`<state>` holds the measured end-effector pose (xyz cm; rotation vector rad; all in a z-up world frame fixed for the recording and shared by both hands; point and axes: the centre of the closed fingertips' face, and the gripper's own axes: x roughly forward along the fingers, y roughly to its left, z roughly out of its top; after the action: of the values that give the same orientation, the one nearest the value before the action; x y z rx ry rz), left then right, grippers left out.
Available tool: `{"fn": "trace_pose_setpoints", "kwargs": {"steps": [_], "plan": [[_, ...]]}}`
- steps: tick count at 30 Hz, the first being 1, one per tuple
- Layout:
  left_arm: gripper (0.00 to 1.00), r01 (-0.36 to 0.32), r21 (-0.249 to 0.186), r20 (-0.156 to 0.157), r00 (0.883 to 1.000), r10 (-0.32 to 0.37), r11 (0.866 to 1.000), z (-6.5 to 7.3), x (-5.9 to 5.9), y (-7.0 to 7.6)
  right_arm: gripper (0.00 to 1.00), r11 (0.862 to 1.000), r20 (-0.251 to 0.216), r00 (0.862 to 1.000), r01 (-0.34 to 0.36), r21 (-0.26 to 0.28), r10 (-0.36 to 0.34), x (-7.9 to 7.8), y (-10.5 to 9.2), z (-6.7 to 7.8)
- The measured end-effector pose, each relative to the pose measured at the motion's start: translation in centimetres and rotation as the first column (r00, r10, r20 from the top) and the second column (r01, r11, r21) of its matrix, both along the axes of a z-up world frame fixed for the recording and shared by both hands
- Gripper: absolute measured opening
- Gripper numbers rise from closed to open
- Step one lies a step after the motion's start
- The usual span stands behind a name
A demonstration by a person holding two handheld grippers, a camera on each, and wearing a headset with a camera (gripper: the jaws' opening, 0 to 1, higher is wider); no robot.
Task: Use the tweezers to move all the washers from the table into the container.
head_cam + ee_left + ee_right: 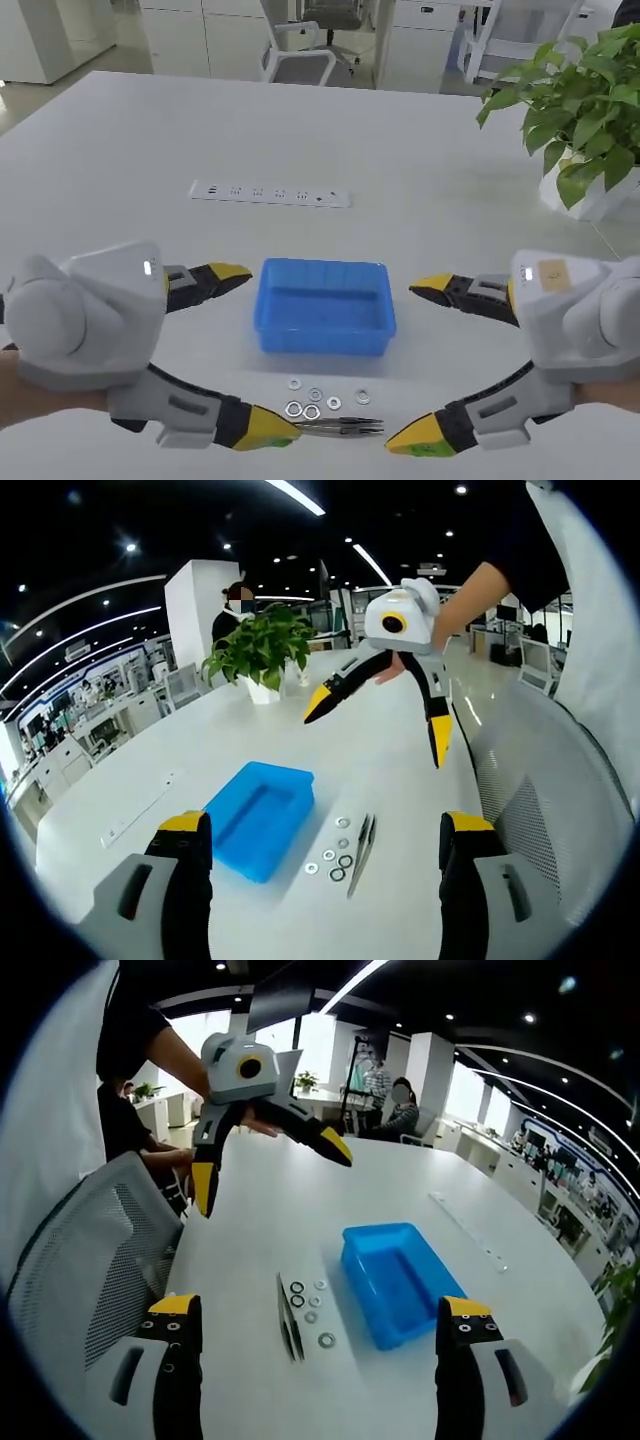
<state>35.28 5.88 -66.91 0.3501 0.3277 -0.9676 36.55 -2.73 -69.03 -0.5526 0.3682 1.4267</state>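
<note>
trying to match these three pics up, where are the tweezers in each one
head view: tweezers at bottom centre, just below the washers.
left gripper view: tweezers at lower centre, just right of the washers.
right gripper view: tweezers left of centre in the lower half, just left of the washers.
shared landmark: the blue container; the washers lie between it and the tweezers in every view.

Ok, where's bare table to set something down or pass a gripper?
Free: the stretch between the blue container and the power strip, and the far table left of the plant. Crowded: the near strip before the container, with washers and tweezers.
</note>
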Motion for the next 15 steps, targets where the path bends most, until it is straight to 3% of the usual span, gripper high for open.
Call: {"fn": "trace_pose_setpoints", "kwargs": {"steps": [9,12,15], "plan": [[1.00,-0.013,0.007,0.009,1.000,0.013,1.000,-0.07,0.54,0.46,0.98,1.000,0.015,1.000,-0.011,-0.008,0.011,-0.07,-0.18,0.09],[1.00,-0.019,-0.016,-0.023,1.000,0.018,1.000,0.02,0.46,0.43,0.98,1.000,0.012,1.000,-0.008,-0.003,0.008,0.01,-0.13,0.22],[1.00,-0.014,-0.010,-0.018,1.000,0.013,1.000,0.05,0.39,0.30,0.98,1.000,0.013,1.000,-0.009,-0.011,0.009,0.13,-0.16,0.09]]}}
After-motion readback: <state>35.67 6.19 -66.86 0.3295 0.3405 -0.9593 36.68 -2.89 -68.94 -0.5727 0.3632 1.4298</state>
